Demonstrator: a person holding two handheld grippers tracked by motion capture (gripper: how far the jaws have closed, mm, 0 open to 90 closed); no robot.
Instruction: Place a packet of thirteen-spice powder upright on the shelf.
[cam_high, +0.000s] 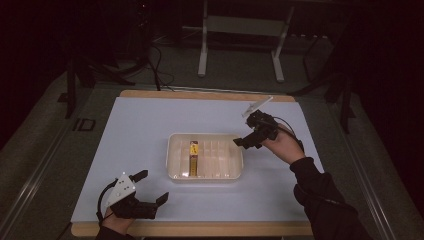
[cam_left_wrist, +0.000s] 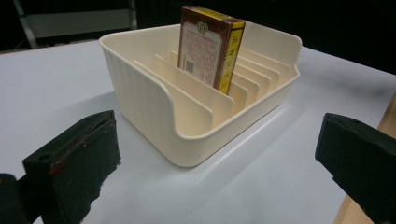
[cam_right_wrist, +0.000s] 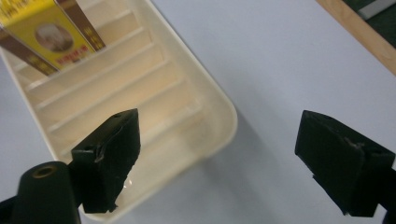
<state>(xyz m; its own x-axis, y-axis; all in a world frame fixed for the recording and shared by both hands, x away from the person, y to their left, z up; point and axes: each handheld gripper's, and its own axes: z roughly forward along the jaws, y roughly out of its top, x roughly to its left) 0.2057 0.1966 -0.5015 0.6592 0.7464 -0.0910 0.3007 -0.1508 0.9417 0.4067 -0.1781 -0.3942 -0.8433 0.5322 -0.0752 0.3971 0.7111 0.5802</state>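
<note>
Box (cam_high: 193, 158) placement is what I read first: the red-and-yellow carton stands on edge in a slot of the cream divider tray (cam_high: 175, 172), left of the tray's middle in the high view, its long axis running along the slot toward and away from me. My right gripper (cam_high: 248, 141) hovers over the tray's right end, jaws spread wide and holding nothing; in the right gripper view the box sits up and to the left of the jaws, several slots away. My left gripper (cam_high: 152, 187) rests low near the front edge of the tabletop (cam_high: 140, 130), jaws also apart and empty, the tray ahead of them. I judge the right gripper nearer, needing a leftward shift over the dividers.
</note>
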